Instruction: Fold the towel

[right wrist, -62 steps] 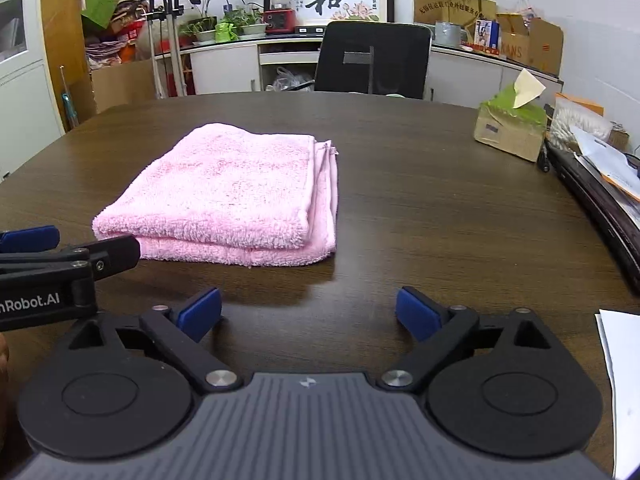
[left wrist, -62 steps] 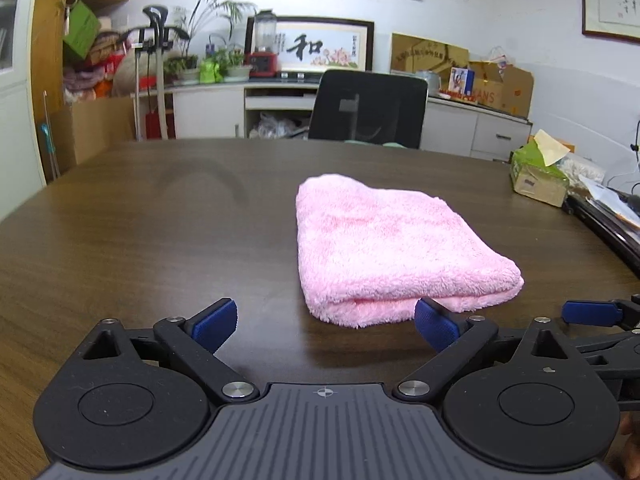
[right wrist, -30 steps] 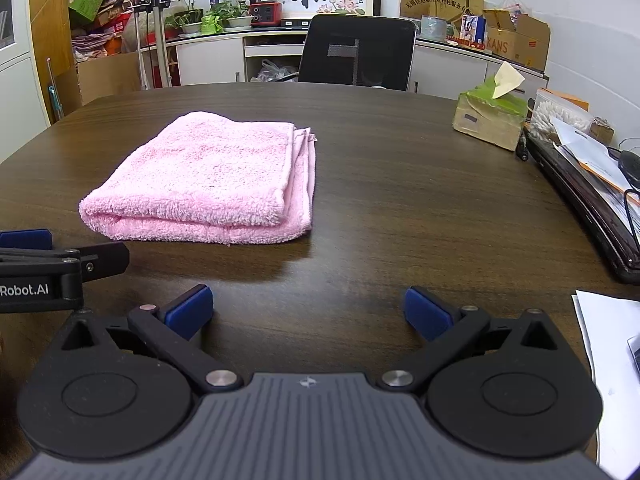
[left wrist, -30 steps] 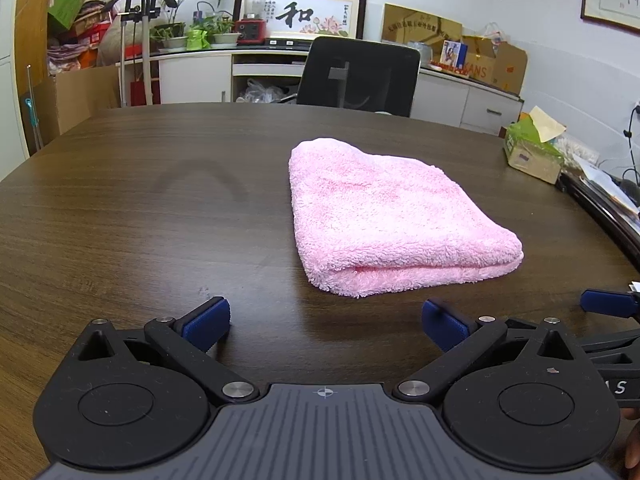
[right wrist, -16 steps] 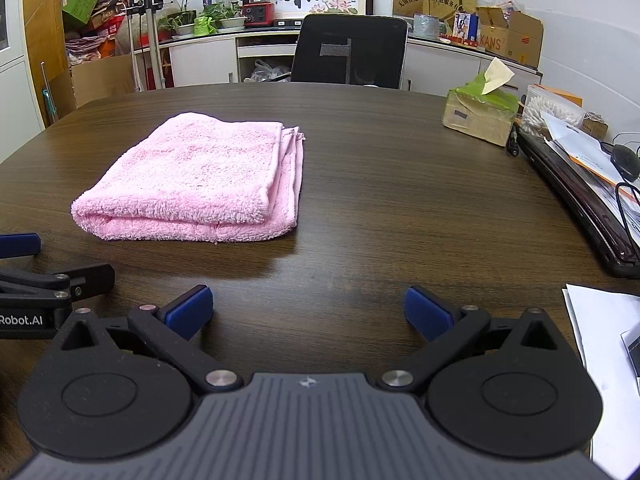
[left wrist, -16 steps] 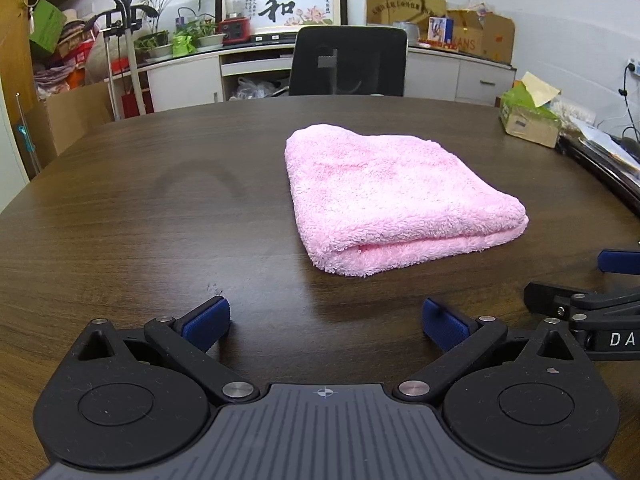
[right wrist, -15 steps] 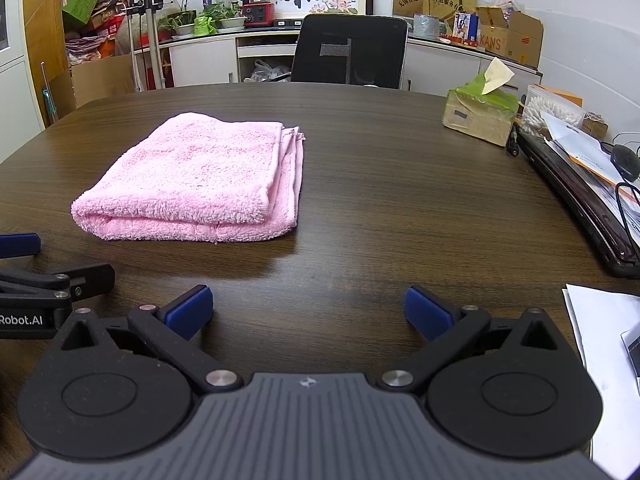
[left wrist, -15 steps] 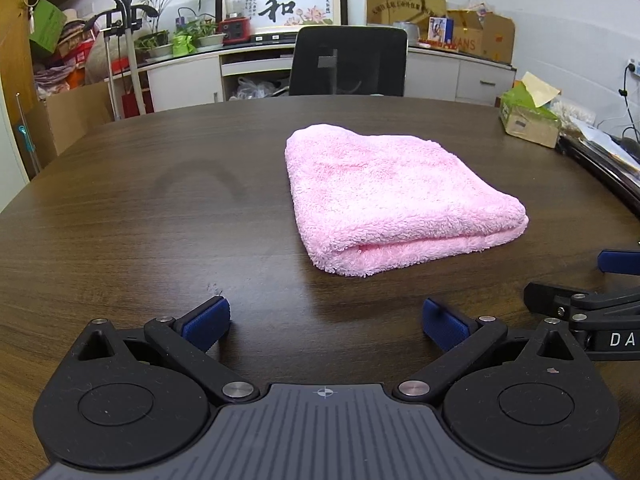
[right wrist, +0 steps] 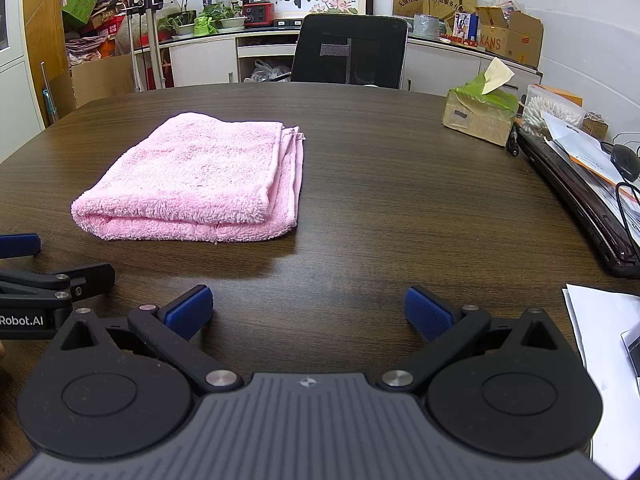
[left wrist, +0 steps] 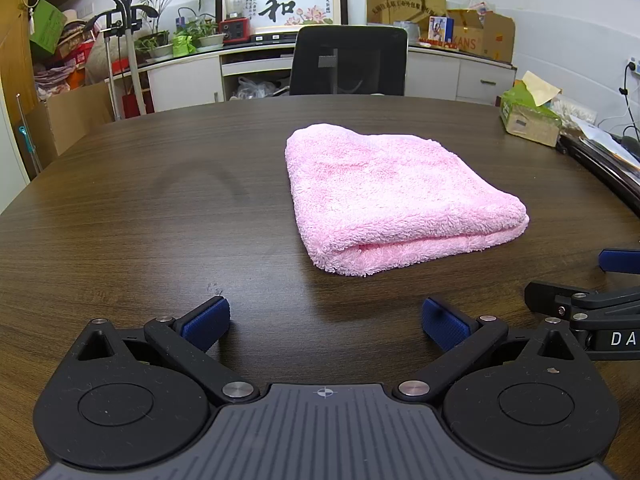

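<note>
**Left wrist view: towel folded and lying free, both grippers held off it**

Left wrist view first: the towel (left wrist: 396, 196) is seen lying flat on the table (left wrist: 120, 208), folded into a thick pink pad, its rounded fold edge turned toward the camera. The left gripper (left wrist: 325, 322) is held low over the wood, jaws spread wide, nothing between the blue pads (left wrist: 206, 320). A clear strip of table separates them from the cloth. No contact is being made.

Over to the right wrist view: the right gripper (right wrist: 308, 310) is likewise spread apart and empty, set near the towel's front edge but apart from it. From this side the loose hems are shown stacked along the towel's right edge, slightly stepped rather than flush. The left tool's tip is caught at the frame's left border, level with the right tool.

Why this arrangement? The fold is judged to be finished, or very nearly so: several layers are stacked, the pad sits square, and both tools are parked side by side short of it. Only the stepped hems might be tidied.

Around the scene: a tissue box (right wrist: 478, 118) and a laptop (right wrist: 576, 200) under loose papers are noted well off to the right, a chair (right wrist: 350, 50) beyond the far edge. Nothing is placed between tools and towel; the path is unobstructed.
</note>
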A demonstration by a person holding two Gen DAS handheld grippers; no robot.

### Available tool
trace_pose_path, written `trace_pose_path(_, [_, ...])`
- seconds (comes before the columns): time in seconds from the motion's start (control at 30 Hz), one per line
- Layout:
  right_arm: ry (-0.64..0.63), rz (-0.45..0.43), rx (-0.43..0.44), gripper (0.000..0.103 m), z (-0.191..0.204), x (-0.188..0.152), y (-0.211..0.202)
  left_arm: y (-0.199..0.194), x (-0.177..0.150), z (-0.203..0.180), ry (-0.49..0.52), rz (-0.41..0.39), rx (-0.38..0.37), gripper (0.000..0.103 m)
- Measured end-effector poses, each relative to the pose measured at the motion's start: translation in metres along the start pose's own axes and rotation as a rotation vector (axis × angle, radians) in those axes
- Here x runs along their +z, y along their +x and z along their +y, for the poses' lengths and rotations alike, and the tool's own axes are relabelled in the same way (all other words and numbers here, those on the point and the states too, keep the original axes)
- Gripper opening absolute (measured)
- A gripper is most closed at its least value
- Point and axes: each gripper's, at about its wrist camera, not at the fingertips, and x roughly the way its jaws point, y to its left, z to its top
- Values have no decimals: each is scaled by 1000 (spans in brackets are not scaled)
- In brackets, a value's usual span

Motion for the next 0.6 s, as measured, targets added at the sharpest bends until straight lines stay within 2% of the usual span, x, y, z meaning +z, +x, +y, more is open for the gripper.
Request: trace_pose_path(0.6, [1, 0, -1, 103, 1, 0, 0, 1, 1, -5, -2, 0, -2, 103])
